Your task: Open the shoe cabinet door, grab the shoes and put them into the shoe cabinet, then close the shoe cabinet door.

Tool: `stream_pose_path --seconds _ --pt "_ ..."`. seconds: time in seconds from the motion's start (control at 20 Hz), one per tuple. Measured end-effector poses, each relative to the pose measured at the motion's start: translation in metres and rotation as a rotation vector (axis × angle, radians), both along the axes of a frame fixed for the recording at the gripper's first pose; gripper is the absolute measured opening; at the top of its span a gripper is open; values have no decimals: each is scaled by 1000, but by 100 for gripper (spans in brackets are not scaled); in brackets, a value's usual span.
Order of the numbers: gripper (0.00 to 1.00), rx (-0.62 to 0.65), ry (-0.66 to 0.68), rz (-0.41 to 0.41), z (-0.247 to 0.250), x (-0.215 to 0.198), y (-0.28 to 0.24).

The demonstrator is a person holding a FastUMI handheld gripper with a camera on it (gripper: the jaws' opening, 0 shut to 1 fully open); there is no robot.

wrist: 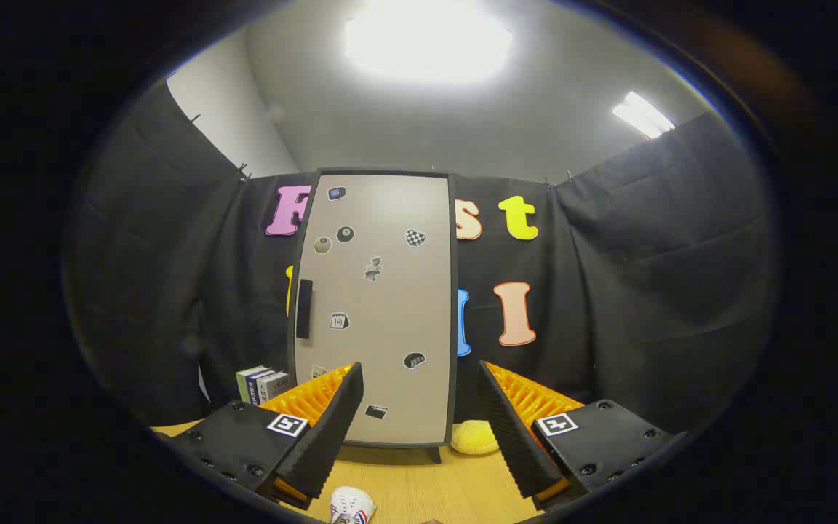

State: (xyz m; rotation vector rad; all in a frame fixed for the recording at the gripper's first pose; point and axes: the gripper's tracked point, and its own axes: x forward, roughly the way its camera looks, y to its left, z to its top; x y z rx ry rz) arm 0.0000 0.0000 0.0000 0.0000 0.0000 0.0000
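Shoe cabinet point(390, 306) stands upright on the wooden table point(426, 487) straight ahead of the gripper point(419, 407), beyond the fingertips and framed in the gap between them; its door is closed. It is a tall, flat-fronted box with a pale beige door, smooth and matt, edged by a thin dark frame and raised on short dark feet. A dark vertical handle point(304, 308) sits on the door's left edge, about halfway up, and small stickers point(345, 233) are scattered across the panel, some round, one heart-shaped with a chequered print. The table beneath is light wood with a fine straight grain. The gripper's two fingers are spread wide and grip nothing; their inner faces are ribbed, and each carries a small square black-and-white marker on its flat base. To the left of the cabinet, behind the left finger, a few books point(262, 383) stand on end with their spines outward. Just right of the cabinet's foot, between it and the right finger, lies a soft, rounded yellow plush thing point(473, 437) with a fuzzy surface. Nearest, low down between the fingers and closer than their tips, the toe of a white shoe point(351, 505) rests on the table, with red and blue trim.
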Motion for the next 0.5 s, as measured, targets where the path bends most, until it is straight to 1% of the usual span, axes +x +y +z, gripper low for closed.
stream_pose_path --seconds 0.5 --pt "98 -2 6 11 2 -2 5"
